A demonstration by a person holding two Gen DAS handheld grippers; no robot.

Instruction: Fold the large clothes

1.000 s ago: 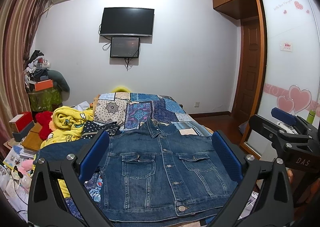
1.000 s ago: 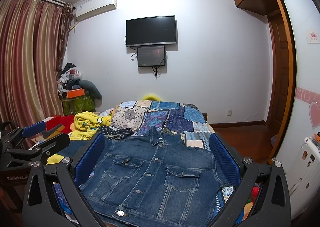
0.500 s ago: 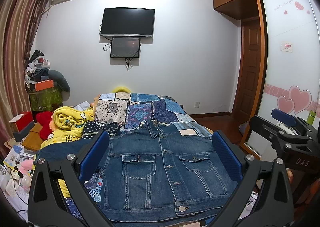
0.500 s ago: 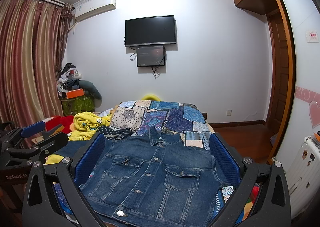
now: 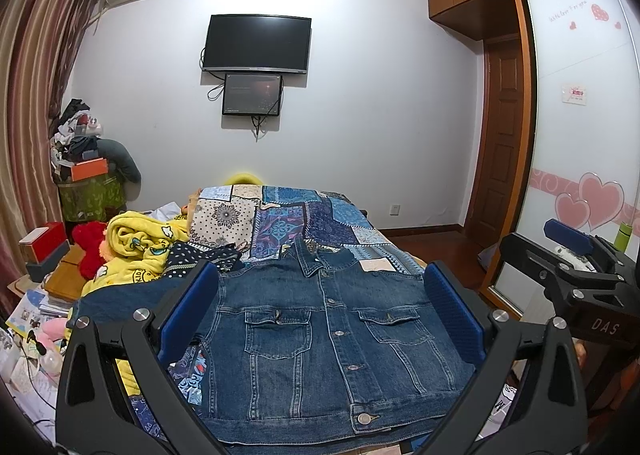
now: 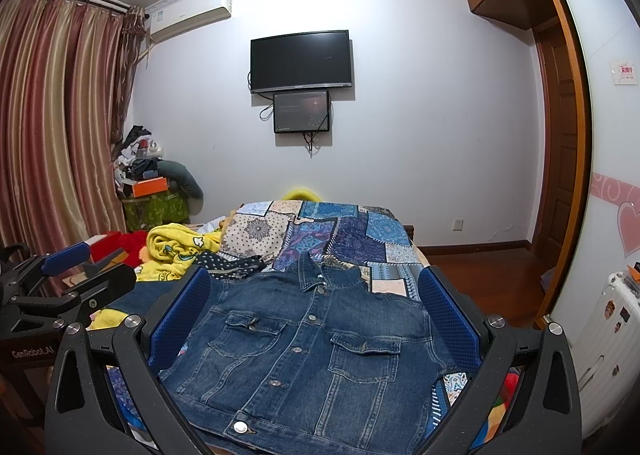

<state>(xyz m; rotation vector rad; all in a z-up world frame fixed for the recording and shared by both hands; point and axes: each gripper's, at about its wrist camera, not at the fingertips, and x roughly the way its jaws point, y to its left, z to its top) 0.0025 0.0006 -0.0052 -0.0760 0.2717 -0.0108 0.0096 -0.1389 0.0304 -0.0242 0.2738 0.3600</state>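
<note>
Nearest to us, the left tongs (image 5: 320,319) hang with jaws spread wide and nothing between them, and the right tongs (image 6: 316,319) likewise, released and empty, both poised above the near hem. Just beyond lies the denim jacket (image 5: 320,319), front up and buttoned, on the near end of the bed (image 6: 384,251), its hem towards us and collar (image 6: 316,275) pointing away; the sleeves look tucked under or out to the sides, and I cannot tell which. This is thick denim, so expect weight and stiffness: it should hold a crease but resist bending at the seams and button placket. The best purchase looks to be the double-stitched hem corners or the shoulder seams, not the flat pocket panels. Farther off, a yellow blanket (image 5: 136,243) is bunched at the left, with the patchwork quilt (image 6: 320,231) beyond.
</note>
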